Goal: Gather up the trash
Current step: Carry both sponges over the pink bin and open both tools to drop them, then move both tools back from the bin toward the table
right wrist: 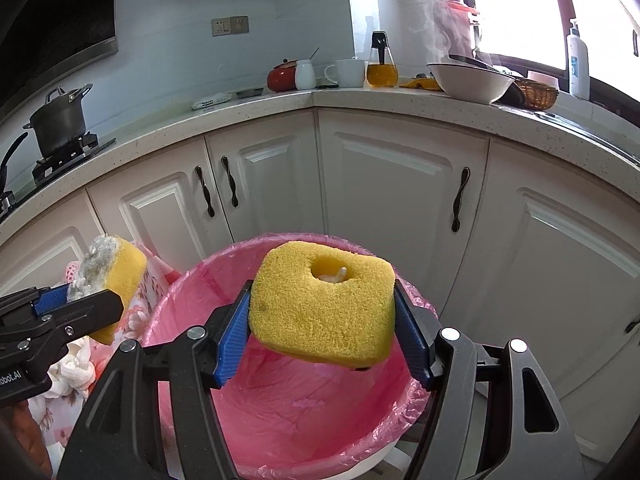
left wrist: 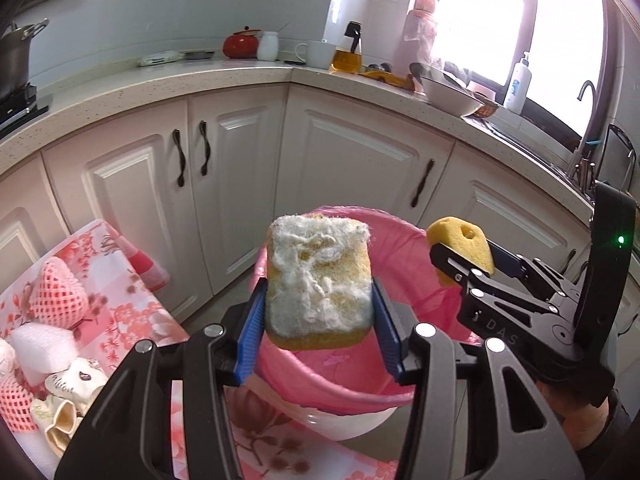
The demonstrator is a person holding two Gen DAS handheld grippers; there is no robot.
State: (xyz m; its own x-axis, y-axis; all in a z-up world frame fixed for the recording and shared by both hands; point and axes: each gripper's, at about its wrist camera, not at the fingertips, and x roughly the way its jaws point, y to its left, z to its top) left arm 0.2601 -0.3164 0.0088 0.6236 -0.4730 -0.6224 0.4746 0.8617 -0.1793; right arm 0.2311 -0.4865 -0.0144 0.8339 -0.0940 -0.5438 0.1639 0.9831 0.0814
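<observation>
My left gripper (left wrist: 318, 312) is shut on a worn yellow sponge with a frayed white scouring face (left wrist: 318, 280); its blue pads press both sides. It hangs above the near rim of a white bin lined with a pink bag (left wrist: 344, 384). My right gripper (right wrist: 324, 332) is shut on a yellow sponge with a round hole (right wrist: 324, 304), held over the bin's open mouth (right wrist: 304, 420). In the right wrist view the left gripper (right wrist: 76, 308) and its sponge (right wrist: 116, 276) sit left of the bin. In the left wrist view the right gripper (left wrist: 460, 264) carries its sponge (left wrist: 460, 248) at the bin's right.
A table with a pink floral cloth (left wrist: 120, 316) at the left holds foam netting (left wrist: 56, 292), white foam and crumpled packaging. White cabinets (right wrist: 400, 184) stand behind the bin. The counter carries a steaming bowl (right wrist: 472, 80), a mug, an oil bottle and a pot (right wrist: 60, 120).
</observation>
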